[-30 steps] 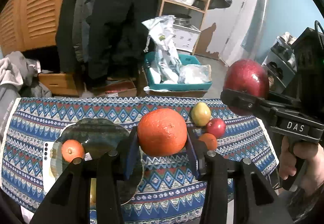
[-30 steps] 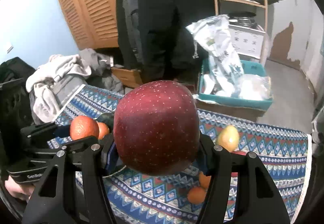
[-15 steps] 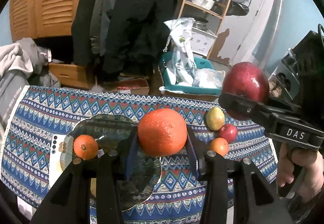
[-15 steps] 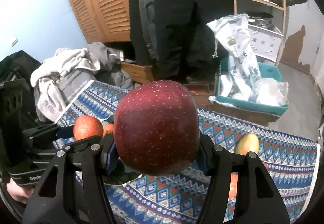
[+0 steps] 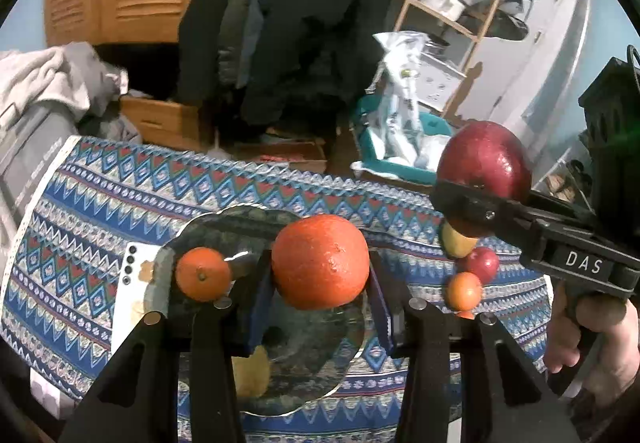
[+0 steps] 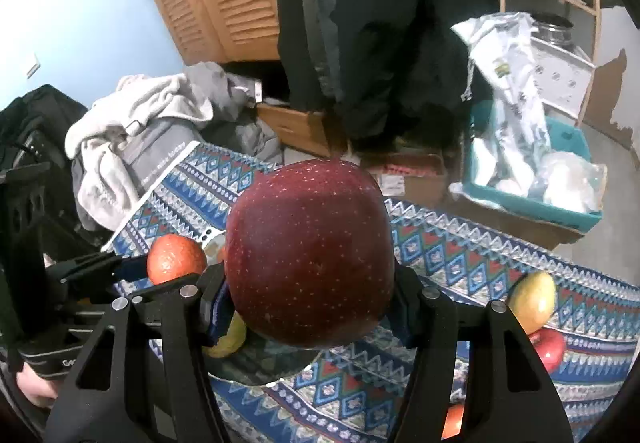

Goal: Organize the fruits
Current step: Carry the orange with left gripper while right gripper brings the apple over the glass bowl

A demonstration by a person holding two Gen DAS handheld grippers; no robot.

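A: We are facing a worktop under a blue patterned cloth; coats are hanging behind it.

B: On it, a glass plate is carrying a small orange.

A: Our left tool is gripping a large orange; our right tool is clamping a dark red apple.

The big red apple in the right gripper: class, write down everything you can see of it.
The big red apple is dark crimson, glossy and dotted with pale specks, with a broad, blocky shape and a darker band across its upper half. No stem shows. It is held off the table, clamped at its sides between the black fingers of the right gripper, which is shut on it. The left wrist view shows it raised above the patterned tablecloth, touching nothing but the gripper.
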